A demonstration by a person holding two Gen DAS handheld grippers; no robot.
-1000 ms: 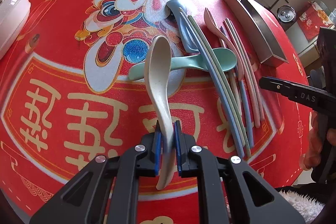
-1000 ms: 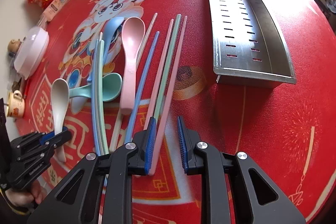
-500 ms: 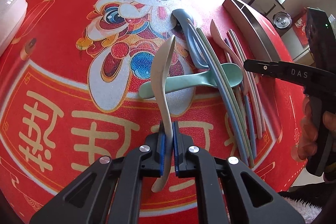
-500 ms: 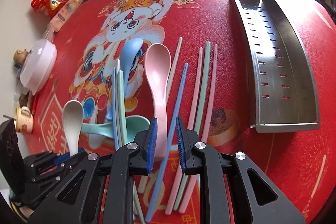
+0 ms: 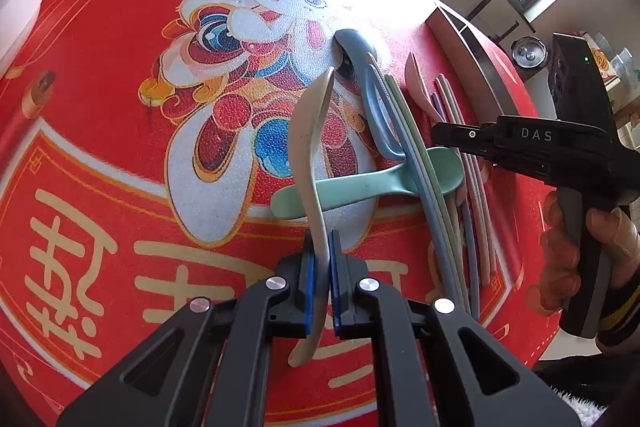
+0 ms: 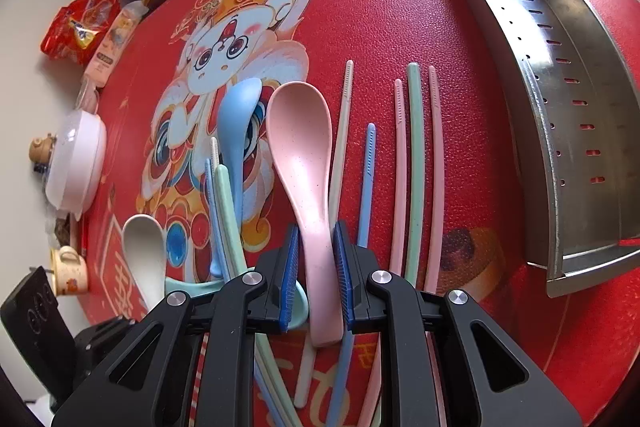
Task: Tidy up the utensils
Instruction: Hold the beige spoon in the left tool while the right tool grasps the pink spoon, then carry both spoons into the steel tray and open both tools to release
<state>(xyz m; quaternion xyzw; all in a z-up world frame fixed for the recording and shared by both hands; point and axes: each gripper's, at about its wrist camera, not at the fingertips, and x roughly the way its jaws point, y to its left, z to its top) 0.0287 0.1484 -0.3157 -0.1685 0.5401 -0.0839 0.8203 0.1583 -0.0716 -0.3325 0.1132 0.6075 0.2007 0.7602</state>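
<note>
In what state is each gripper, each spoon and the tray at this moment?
left gripper: shut on the cream spoon
cream spoon: held by its handle, turned on edge
right gripper: open, jaws astride the pink spoon's handle
pink spoon: lying on the mat, bowl up
green spoon: lying under chopsticks
blue spoon: lying on the mat
metal tray: empty where visible
</note>
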